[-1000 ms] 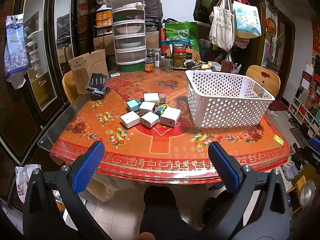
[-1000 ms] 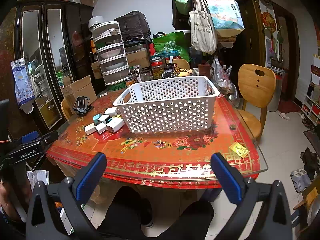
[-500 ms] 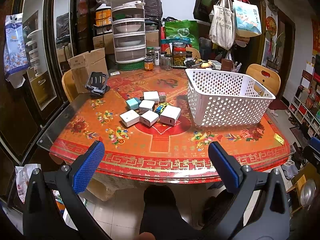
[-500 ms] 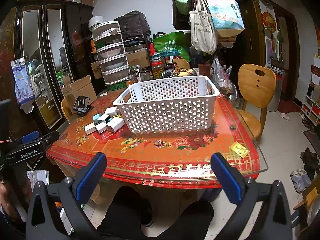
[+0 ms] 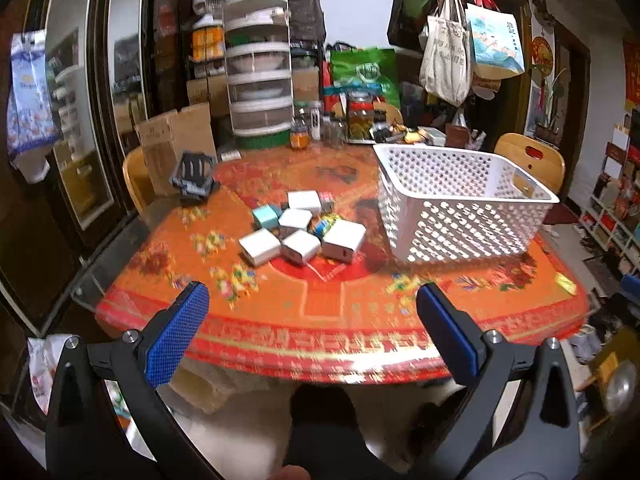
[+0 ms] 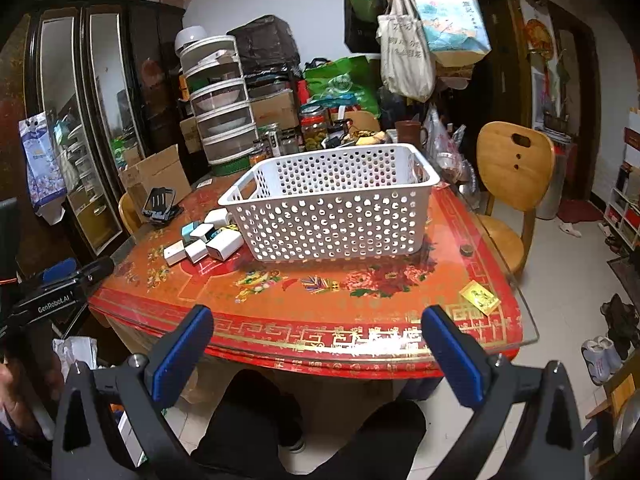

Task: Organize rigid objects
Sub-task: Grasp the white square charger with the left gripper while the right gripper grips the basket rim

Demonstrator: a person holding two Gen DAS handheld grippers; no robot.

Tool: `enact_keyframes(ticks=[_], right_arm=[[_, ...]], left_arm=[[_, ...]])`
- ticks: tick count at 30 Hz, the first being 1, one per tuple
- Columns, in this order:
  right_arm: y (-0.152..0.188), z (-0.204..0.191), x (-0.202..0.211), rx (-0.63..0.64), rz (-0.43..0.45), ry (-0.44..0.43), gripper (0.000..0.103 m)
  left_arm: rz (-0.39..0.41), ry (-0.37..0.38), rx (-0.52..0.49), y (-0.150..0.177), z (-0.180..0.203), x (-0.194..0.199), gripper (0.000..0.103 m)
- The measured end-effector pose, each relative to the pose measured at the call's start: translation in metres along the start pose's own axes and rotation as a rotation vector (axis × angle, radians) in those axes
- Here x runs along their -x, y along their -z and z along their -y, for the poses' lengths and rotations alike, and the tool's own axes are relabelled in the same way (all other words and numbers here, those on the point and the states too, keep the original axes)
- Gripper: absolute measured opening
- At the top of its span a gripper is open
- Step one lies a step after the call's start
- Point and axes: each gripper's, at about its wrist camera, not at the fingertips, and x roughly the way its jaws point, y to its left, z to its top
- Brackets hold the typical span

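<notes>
A cluster of several small boxes [image 5: 302, 228], mostly white with one teal box [image 5: 266, 216] and a small toy car [image 5: 325, 224], lies mid-table left of a white perforated basket [image 5: 460, 204]. The right wrist view shows the same boxes [image 6: 204, 240] left of the basket [image 6: 332, 208], which looks empty. My left gripper [image 5: 312, 332] hangs open in front of the table's near edge, short of the boxes. The right gripper [image 6: 316, 344] is open too, off the near edge, with nothing between its fingers. The left gripper's body [image 6: 56, 292] shows at the left of the right wrist view.
The table [image 5: 320, 304] has a red patterned cover under glass. A black phone stand [image 5: 192, 174], cardboard box [image 5: 176, 144], stacked drawers [image 5: 258, 96] and jars [image 5: 360, 120] line the back. Wooden chairs [image 6: 512, 176] stand around it. A yellow card [image 6: 478, 296] lies near the right corner. A person's knees [image 6: 304, 432] are below.
The left gripper's view has shifted slightly forward and up towards the table, with motion blur now. The right gripper's view is unchanged. Both stay open.
</notes>
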Motion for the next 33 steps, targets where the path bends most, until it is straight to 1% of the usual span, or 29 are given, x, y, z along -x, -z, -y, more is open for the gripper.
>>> enact_keyframes(ticks=[1,2,4,5,6,8,9,10,11,12,13,14,15,17,18,21,23,24,25,26,29,30,33], right_arm=[[-0.004,0.007,-0.007,-0.002,-0.01,-0.022,0.103],[-0.011,0.018,-0.015,-0.013,-0.021,-0.021,0.103],[-0.033,0.045,-0.034,-0.027,-0.035,0.045,0.103],[-0.045,0.057,-0.042,-0.033,-0.04,0.046,0.103],[-0.061,0.075,-0.052,-0.06,-0.035,0.001,0.103],[-0.089,0.108,-0.072,-0.137,-0.021,-0.133,0.103],[-0.101,0.122,-0.086,-0.169,-0.039,-0.155,0.103],[-0.112,0.132,-0.101,-0.172,-0.069,-0.131,0.103],[-0.125,0.14,-0.122,-0.136,-0.112,-0.061,0.103],[-0.131,0.144,-0.136,-0.111,-0.143,-0.012,0.103],[-0.138,0.152,-0.157,-0.101,-0.191,0.049,0.103],[-0.142,0.162,-0.173,-0.135,-0.23,0.07,0.103],[-0.144,0.168,-0.184,-0.167,-0.265,0.059,0.103],[-0.146,0.18,-0.214,-0.215,-0.359,-0.007,0.102],[-0.144,0.181,-0.22,-0.224,-0.371,-0.014,0.1],[-0.138,0.183,-0.237,-0.253,-0.427,-0.055,0.093],[-0.135,0.182,-0.242,-0.242,-0.445,-0.032,0.084],[-0.136,0.184,-0.246,-0.237,-0.453,-0.021,0.082],[-0.135,0.186,-0.248,-0.239,-0.459,-0.019,0.077],[-0.133,0.186,-0.251,-0.238,-0.467,-0.016,0.074],[-0.133,0.185,-0.259,-0.239,-0.487,-0.01,0.058],[-0.134,0.184,-0.262,-0.241,-0.487,-0.01,0.056],[-0.137,0.18,-0.269,-0.237,-0.49,0.004,0.043]], left_arm=[[-0.001,-0.005,-0.003,0.0,0.0,-0.006,0.102],[-0.002,0.006,0.0,-0.001,-0.001,-0.014,0.102],[0.001,0.033,0.031,-0.006,-0.008,-0.032,0.102],[0.002,0.04,0.057,-0.009,-0.014,-0.041,0.102],[0.007,0.049,0.077,-0.011,-0.019,-0.048,0.102],[0.023,0.062,0.096,-0.019,-0.031,-0.064,0.102],[0.023,0.052,0.091,-0.022,-0.035,-0.073,0.102],[0.015,0.039,0.081,-0.025,-0.038,-0.082,0.102],[-0.016,0.011,0.069,-0.028,-0.042,-0.095,0.102],[-0.043,-0.005,0.059,-0.029,-0.046,-0.106,0.102],[-0.072,-0.006,0.054,-0.03,-0.05,-0.119,0.102],[-0.094,0.01,0.062,-0.031,-0.055,-0.129,0.102],[-0.119,0.037,0.08,-0.031,-0.061,-0.141,0.102],[-0.173,0.075,0.109,-0.029,-0.074,-0.166,0.102],[-0.195,0.08,0.121,-0.028,-0.079,-0.179,0.102],[-0.241,0.057,0.139,-0.023,-0.095,-0.212,0.102],[-0.266,0.045,0.144,-0.02,-0.105,-0.231,0.102],[-0.275,0.044,0.148,-0.018,-0.11,-0.236,0.102],[-0.284,0.046,0.153,-0.018,-0.115,-0.242,0.102],[-0.293,0.046,0.16,-0.017,-0.12,-0.251,0.102],[-0.309,0.047,0.162,-0.014,-0.129,-0.26,0.102],[-0.311,0.045,0.157,-0.013,-0.13,-0.263,0.102],[-0.331,0.043,0.121,-0.012,-0.128,-0.275,0.102]])
